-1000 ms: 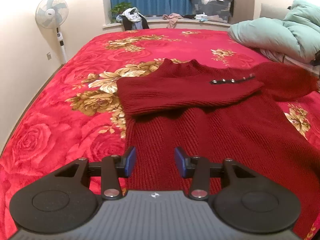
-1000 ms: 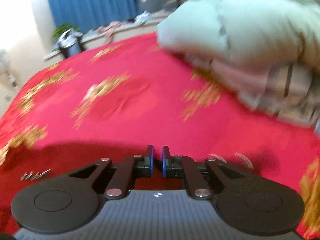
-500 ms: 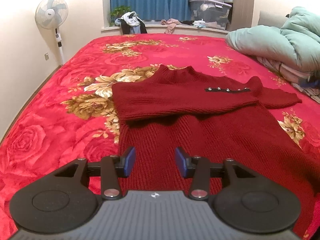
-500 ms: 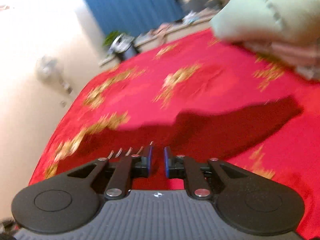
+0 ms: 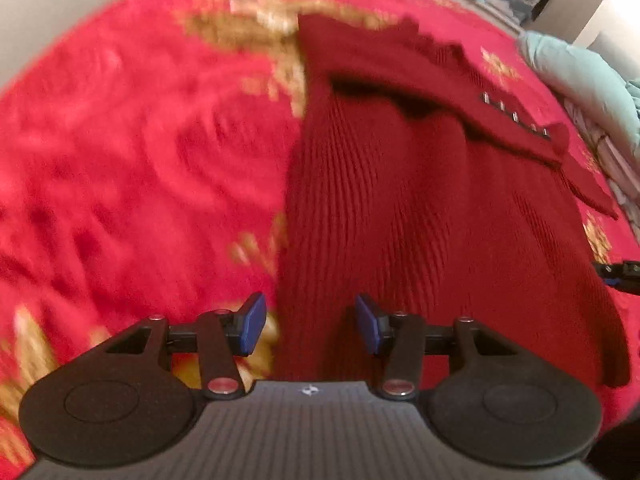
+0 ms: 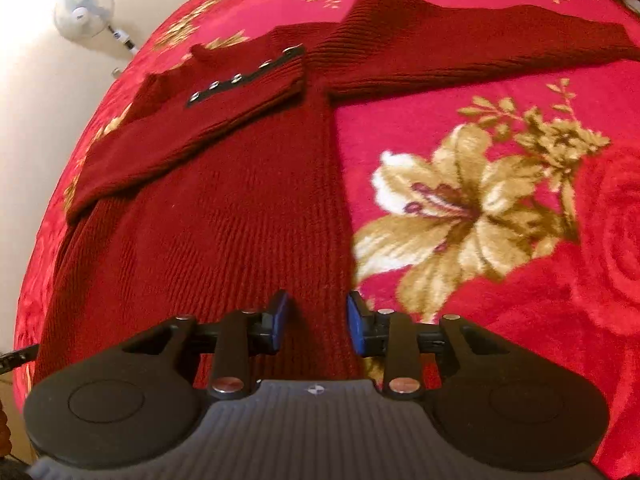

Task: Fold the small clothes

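Note:
A dark red ribbed knit sweater [image 5: 400,200] lies flat on the red floral bed cover [image 5: 120,140]. One sleeve with a row of metal snaps [image 6: 244,76] is folded across its chest; the other sleeve [image 6: 480,40] stretches out to the right. My left gripper [image 5: 310,322] is open, pointing down at the sweater's lower left side edge, with that edge in the gap and the blue pads apart from it. My right gripper [image 6: 314,320] hovers over the lower right side edge; its jaws are opening and the knit lies below between them, not pinched.
A mint green duvet [image 5: 580,76] is piled at the bed's far right. A standing fan [image 6: 86,14] is by the cream wall. The other gripper's tip [image 5: 620,276] shows at the right edge of the left wrist view.
Both grippers dropped toward the sweater's bottom corners. The right one swung from the far bed and duvet to the right side edge and its jaws parted. The left tilted down and rolled.

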Demonstrator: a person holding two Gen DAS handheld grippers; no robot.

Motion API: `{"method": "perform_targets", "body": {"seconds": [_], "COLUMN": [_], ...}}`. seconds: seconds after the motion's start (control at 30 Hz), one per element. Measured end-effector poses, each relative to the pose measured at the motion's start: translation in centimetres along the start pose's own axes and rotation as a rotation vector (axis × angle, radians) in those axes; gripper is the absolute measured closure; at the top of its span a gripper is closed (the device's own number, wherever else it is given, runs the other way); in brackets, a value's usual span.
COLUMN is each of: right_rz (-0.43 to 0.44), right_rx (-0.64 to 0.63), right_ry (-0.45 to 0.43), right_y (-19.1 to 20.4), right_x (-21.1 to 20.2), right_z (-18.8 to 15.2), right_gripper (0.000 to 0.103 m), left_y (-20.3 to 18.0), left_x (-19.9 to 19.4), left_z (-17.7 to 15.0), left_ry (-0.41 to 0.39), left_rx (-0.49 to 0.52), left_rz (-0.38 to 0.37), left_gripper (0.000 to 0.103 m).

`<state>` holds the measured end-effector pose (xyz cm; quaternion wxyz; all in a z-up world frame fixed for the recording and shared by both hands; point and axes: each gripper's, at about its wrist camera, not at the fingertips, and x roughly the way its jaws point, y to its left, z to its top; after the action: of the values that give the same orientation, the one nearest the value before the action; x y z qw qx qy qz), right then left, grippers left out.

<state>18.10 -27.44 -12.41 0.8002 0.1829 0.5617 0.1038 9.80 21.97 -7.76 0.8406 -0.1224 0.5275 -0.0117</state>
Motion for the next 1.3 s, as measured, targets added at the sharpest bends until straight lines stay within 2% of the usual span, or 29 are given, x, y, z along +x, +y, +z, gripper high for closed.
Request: {"method": "perform_targets", "body": {"seconds": [0.07,0.1,0.13,0.17,0.27,0.33,0.4,0.43,0.5,0.57,0.6,0.63,0.67,0.7,0.77,0.83,0.9,0.93,1.0,1.03,1.1,1.17,1.23,1.3], "right_rz": [-0.017,-0.032,-0.029,-0.022,-0.006,-0.004,-0.03,-0.049,-0.113,-0.108,-0.085,-0.04,0.008,0.035,0.036,0.041,0.039,0.029,0.031,0.04,0.052,0.058,0.087,0.064], "right_rx": [-0.021,-0.019,0.005,0.037,0.057,0.04,0.047,0.053,0.044,0.051,0.067,0.083,0.095,0.098,0.08,0.07,0.074,0.078,0.09,0.073,0.029,0.034,0.063,0.024], "right_ry": [-0.017,-0.031,-0.044,-0.059,-0.15,-0.228,-0.274,-0.28,-0.29,-0.254,-0.231,-0.202,-0.172,-0.157,-0.132,-0.089,-0.045,-0.037,-0.081,-0.071,-0.037,-0.057,-0.084,-0.074], "right_y": [-0.2,-0.3,-0.8,-1.3,-2.5,-2.7,-3.4,-3.8,-4.2,-4.7,-4.9,-5.2,-5.4,-5.5,-5.4,-5.7,-5.9,-6.2,-6.7,-6.5,-5.9,-5.5,-5.7,-5.3], "right_x": [0.1,0.0,0.2,-0.1,-2.6,-4.6,-5.7,-5.9,-5.5,-4.7,-4.5,-4.4,-4.4,-4.4,-4.8,-4.8,-4.6,-4.7,-5.7,-5.9,-5.6,-6.0,-6.7,-6.6], "right_z": [0.2,0.2,0.5,0.5,0.8,1.3,1.7,1.9,1.8,1.8,1.6,1.3,0.9,0.4,-1.0,-2.3,-3.7,-4.1,-4.9,-5.3,-6.0,-6.2,-6.3,-6.5], "right_gripper": [0.079,0.09,0.091,0.092,0.093,0.097,0.099,0.103,0.103,0.103,0.103,0.099,0.099,0.099,0.096,0.079,0.072,0.072,0.069,0.064,0.063,0.063,0.058,0.057], "left_y": [-0.5,-0.6,-0.7,-0.8,-1.6,-2.7,-3.0,-2.9,-2.1,-1.2,-0.8,-0.5,-0.4,-0.3,0.1,0.9,1.5,1.9,2.4,2.5,2.6,2.4,2.3,2.0], "left_x": [0.2,0.3,0.3,0.1,-0.8,-1.7,-2.8,-3.0,-2.8,-2.2,-2.0,-2.1,-2.4,-2.7,-3.5,-4.0,-4.2,-4.3,-4.5,-4.5,-4.3,-4.4,-4.4,-4.5], "left_z": [-0.4,-0.4,-0.4,-0.3,-0.4,-0.4,-0.2,-0.2,0.1,0.1,-0.2,-0.5,-0.9,-1.3,-2.2,-3.3,-4.4,-4.9,-5.4,-5.6,-5.9,-6.1,-6.4,-6.6], "left_ry": [-0.022,-0.032,-0.042,-0.053,-0.094,-0.155,-0.216,-0.231,-0.21,-0.147,-0.106,-0.091,-0.088,-0.085,-0.069,-0.042,-0.016,-0.017,-0.015,-0.011,-0.004,-0.014,-0.023,-0.034], "left_rx": [0.023,0.03,0.032,0.036,0.071,0.131,0.153,0.153,0.114,0.067,0.049,0.042,0.042,0.046,0.037,0.007,-0.016,-0.03,-0.046,-0.05,-0.05,-0.04,-0.046,-0.052], "left_rz": [0.018,0.025,0.028,0.028,0.043,0.079,0.103,0.126,0.148,0.099,0.067,0.056,0.053,0.044,0.004,-0.034,-0.046,-0.039,-0.044,-0.05,-0.051,-0.037,-0.024,-0.01], "left_gripper": [0.05,0.056,0.066,0.086,0.089,0.089,0.089,0.089,0.088,0.085,0.08,0.074,0.063,0.058,0.055,0.052,0.052,0.052,0.052,0.052,0.052,0.052,0.052,0.052]}}
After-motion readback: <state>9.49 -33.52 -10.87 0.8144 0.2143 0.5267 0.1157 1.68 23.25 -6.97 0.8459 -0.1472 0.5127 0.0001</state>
